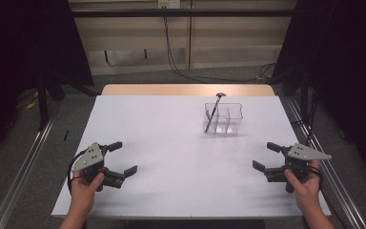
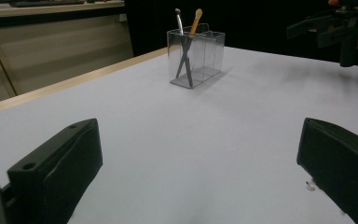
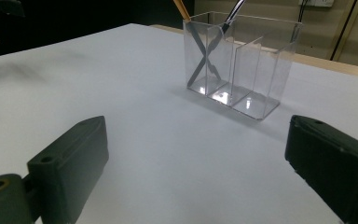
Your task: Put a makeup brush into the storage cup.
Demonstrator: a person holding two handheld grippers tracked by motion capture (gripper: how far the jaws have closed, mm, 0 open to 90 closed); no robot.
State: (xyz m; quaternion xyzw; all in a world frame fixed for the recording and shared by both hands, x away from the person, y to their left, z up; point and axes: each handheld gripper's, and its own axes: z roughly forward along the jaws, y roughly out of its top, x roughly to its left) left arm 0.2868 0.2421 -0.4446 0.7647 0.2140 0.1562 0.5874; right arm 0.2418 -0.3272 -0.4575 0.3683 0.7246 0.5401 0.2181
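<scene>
The left gripper rested near the table's front-left corner with its jaws spread wide and holding nothing. The clear organizer stood well ahead toward the far right, its two utensils leaning crossed in the leftmost compartment with handles up. The right gripper, equally spread and empty at the front-right edge, looked the nearer one, the organizer lying ahead and slightly to its left.
</scene>
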